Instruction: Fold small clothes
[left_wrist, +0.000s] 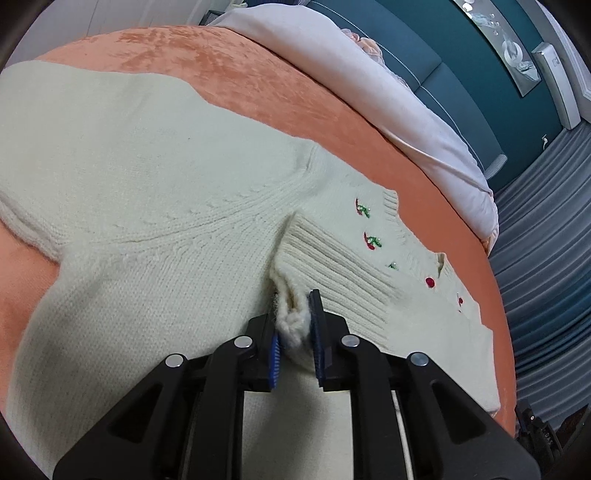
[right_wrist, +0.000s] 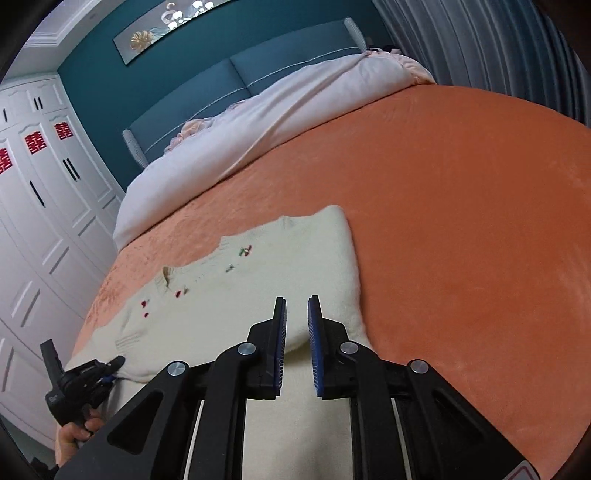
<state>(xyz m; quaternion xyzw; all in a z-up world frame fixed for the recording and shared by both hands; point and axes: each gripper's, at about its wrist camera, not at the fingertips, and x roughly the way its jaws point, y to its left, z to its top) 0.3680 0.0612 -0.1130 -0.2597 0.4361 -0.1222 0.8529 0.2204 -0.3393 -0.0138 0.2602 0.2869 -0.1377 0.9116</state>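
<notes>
A small cream knitted sweater (left_wrist: 155, 192) with red cherry embroidery lies spread on the orange bedspread (left_wrist: 240, 77). My left gripper (left_wrist: 295, 306) is shut on a bunched piece of the sweater's knit near a ribbed cuff (left_wrist: 332, 266). In the right wrist view the same sweater (right_wrist: 295, 266) lies flat, and my left gripper (right_wrist: 110, 369) shows at its near left edge, held by a hand. My right gripper (right_wrist: 297, 306) is open and empty just above the sweater's near edge.
A white duvet (right_wrist: 229, 147) is piled at the head of the bed against a teal headboard (right_wrist: 288, 62). White wardrobes (right_wrist: 40, 206) stand left of the bed. Grey curtains (left_wrist: 546, 258) hang beside the bed. Bare orange bedspread (right_wrist: 461, 221) lies right of the sweater.
</notes>
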